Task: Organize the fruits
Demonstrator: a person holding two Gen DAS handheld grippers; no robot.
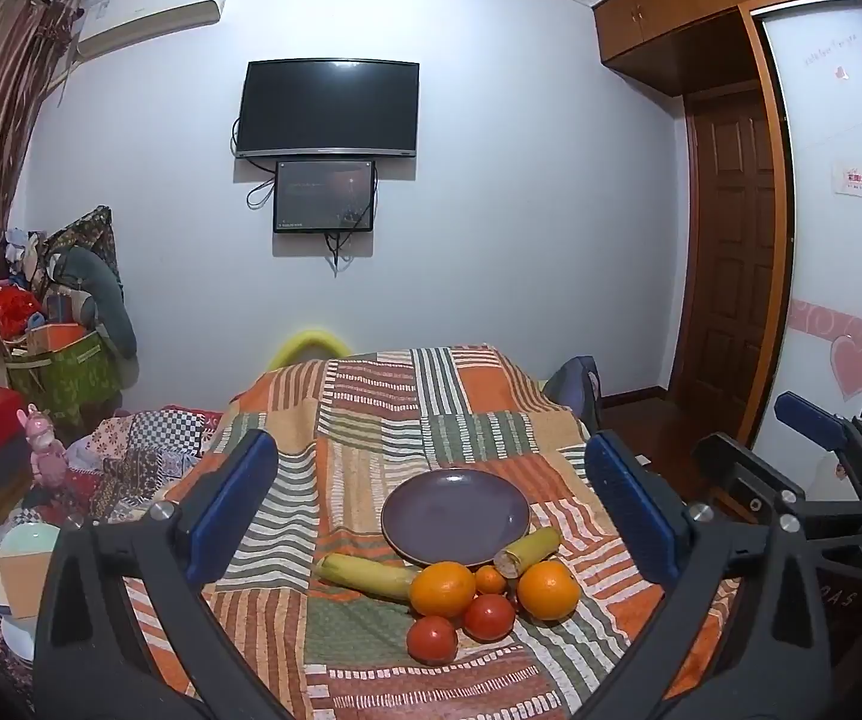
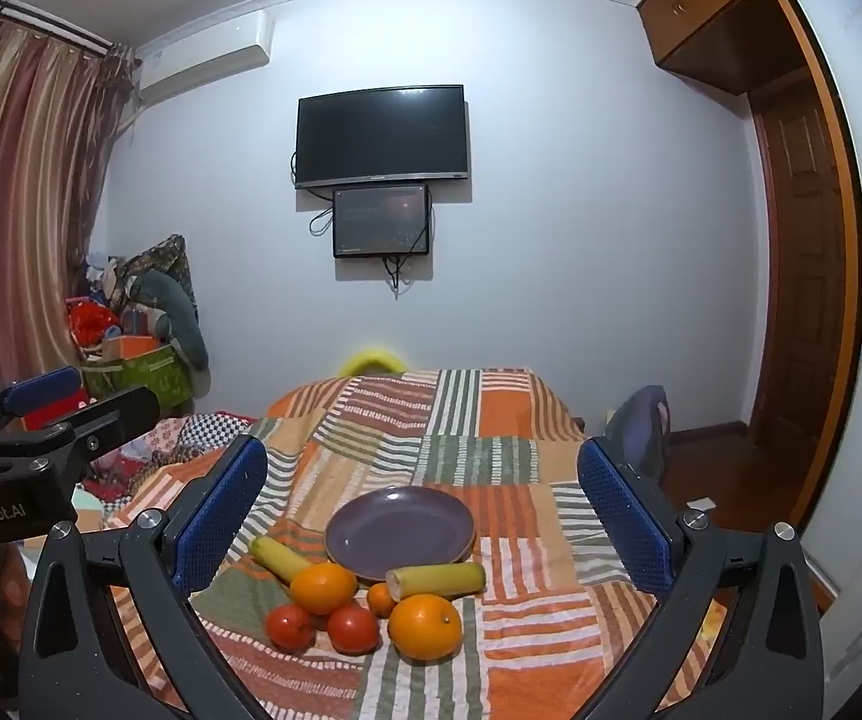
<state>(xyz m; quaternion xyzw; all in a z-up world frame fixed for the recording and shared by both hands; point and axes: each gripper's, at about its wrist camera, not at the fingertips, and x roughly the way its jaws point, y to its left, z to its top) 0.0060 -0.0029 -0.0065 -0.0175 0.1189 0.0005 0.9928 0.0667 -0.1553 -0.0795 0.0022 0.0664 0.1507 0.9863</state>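
An empty purple plate [image 1: 455, 516] [image 2: 401, 531] lies on a striped patchwork cloth [image 1: 383, 420] [image 2: 491, 420]. In front of it lie two yellow-green stalk pieces [image 1: 365, 576] [image 2: 437, 579], two oranges [image 1: 442, 589] [image 2: 425, 627], a small tangerine [image 1: 490, 579] [image 2: 380, 599] and two tomatoes [image 1: 431, 639] [image 2: 290, 627]. My left gripper [image 1: 431, 504] is open, empty, above and short of the fruit. My right gripper [image 2: 422, 510] is open and empty, likewise back from the pile. Each gripper shows at the edge of the other's view.
The cloth-covered table drops off at the left, right and far edges. A bed with quilts [image 1: 131, 456] and boxes of clutter [image 1: 59, 360] stand at the left. A bag [image 2: 641, 426] sits on the floor at the right, before a wooden door [image 1: 731, 276].
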